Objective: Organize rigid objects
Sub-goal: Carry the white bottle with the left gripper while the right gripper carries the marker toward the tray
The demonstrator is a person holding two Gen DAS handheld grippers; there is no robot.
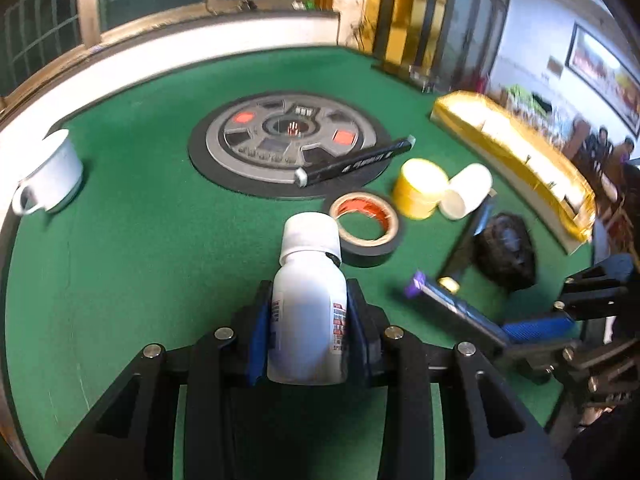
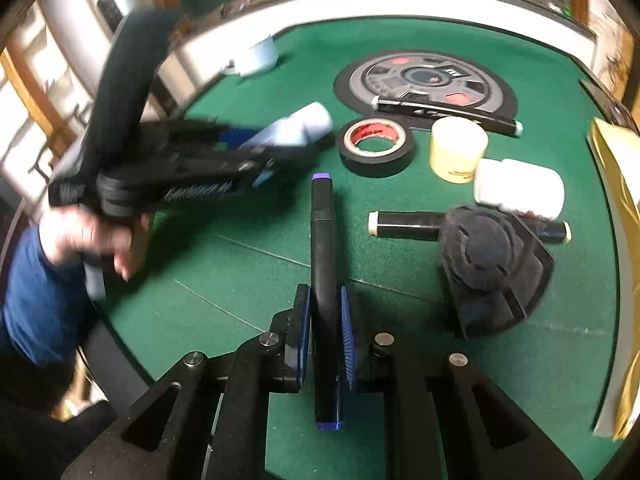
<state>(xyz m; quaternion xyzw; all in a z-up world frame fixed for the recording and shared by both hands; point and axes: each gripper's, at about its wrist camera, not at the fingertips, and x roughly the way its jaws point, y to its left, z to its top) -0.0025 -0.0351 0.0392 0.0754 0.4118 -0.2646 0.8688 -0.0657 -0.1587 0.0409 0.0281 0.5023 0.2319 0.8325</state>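
Observation:
My left gripper (image 1: 307, 308) is shut on a white pill bottle (image 1: 306, 320) with a white cap, held above the green table; it also shows in the right wrist view (image 2: 296, 128). My right gripper (image 2: 325, 304) is shut on a black marker with purple ends (image 2: 325, 264), pointing forward; the marker also shows in the left wrist view (image 1: 452, 304). A black tape roll with a red core (image 1: 366, 232) (image 2: 375, 146), a yellow tape roll (image 1: 420, 192) (image 2: 458, 148) and a second white bottle lying on its side (image 1: 468, 194) (image 2: 520, 188) lie on the table.
A round grey control panel (image 1: 288, 140) sits mid-table with a black marker (image 1: 356, 162) across it. A white cup (image 1: 50, 174) stands at the left. A black round device (image 2: 492, 268), another black marker (image 2: 408, 225) and a gold box (image 1: 512, 160) lie at the right.

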